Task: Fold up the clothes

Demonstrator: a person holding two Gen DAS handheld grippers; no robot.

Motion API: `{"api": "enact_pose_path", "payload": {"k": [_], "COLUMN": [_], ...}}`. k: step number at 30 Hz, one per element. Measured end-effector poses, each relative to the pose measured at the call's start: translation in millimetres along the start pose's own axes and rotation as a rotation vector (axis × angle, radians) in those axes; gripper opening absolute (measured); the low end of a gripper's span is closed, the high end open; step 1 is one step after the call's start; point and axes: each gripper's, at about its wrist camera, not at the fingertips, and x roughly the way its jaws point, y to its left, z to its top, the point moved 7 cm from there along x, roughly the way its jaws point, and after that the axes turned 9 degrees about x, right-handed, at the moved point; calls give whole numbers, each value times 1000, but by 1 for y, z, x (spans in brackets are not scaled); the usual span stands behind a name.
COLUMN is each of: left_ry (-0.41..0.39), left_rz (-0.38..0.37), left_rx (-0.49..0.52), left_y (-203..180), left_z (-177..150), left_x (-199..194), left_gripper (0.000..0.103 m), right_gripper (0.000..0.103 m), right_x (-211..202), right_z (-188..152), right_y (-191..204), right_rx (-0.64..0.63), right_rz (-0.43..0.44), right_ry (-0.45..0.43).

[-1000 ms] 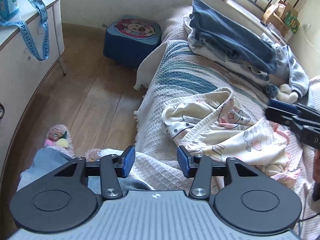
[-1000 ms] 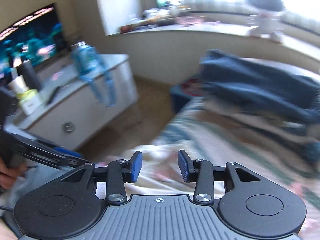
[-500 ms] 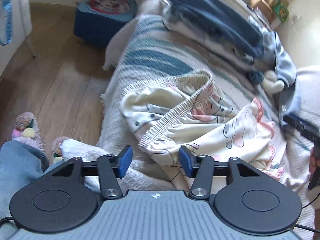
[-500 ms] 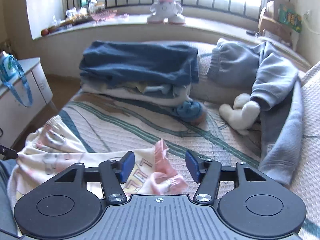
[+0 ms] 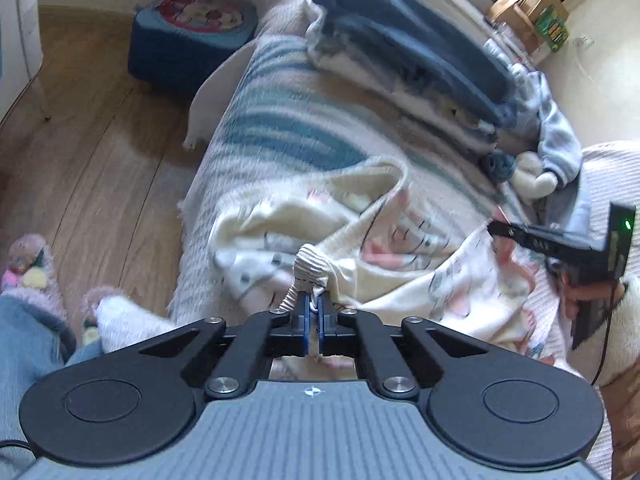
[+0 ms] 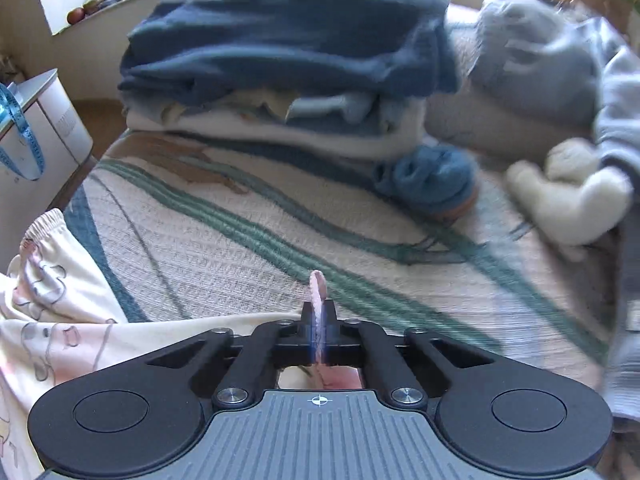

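A cream garment with pink and grey cartoon prints [image 5: 400,272] lies crumpled on the striped bedspread [image 5: 280,128]. My left gripper [image 5: 314,306] is shut on its ribbed elastic waistband, which bunches up just ahead of the pads. My right gripper [image 6: 319,322] is shut on the garment's pink ruffled hem [image 6: 318,286], a thin strip standing up between the pads. The same garment [image 6: 52,320] spreads to the lower left in the right wrist view. The right gripper [image 5: 516,236] shows at the far right of the left wrist view, with a hand behind it.
A stack of folded clothes, dark blue on top [image 6: 288,52], sits at the far side of the bed. Beside it lie a grey-blue hoodie [image 6: 560,64], a blue sock ball [image 6: 428,176] and a white plush toy [image 6: 568,204]. A blue stool [image 5: 188,36] stands on the wooden floor.
Both grippers dropped toward the garment and went from open to shut, the left on the waistband, the right on the pink hem. The right view swung from the room to the bed.
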Motion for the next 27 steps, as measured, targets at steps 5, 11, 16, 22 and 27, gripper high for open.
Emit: {"api": "enact_pose_path", "payload": {"k": [5, 11, 16, 22, 27], "left_ry": [-109, -216, -70, -11, -41], "left_rz": [-5, 30, 124, 206, 271], "left_rx": [112, 196, 175, 203, 158], "left_y": [-17, -19, 23, 47, 72], "left_z": [55, 73, 24, -10, 2], "left_x": [-16, -59, -12, -8, -25], "left_gripper": [3, 3, 3, 27, 35], "right_gripper": [2, 2, 2, 11, 26], "right_x": [-116, -239, -206, -133, -149], "right_z": [21, -16, -122, -215, -202], "right_y": [-2, 57, 127, 155, 149], "right_rx": [54, -37, -108, 12, 49], "right_rz": [34, 195, 341, 361, 387], "right_ry": [-247, -271, 49, 342, 357]}}
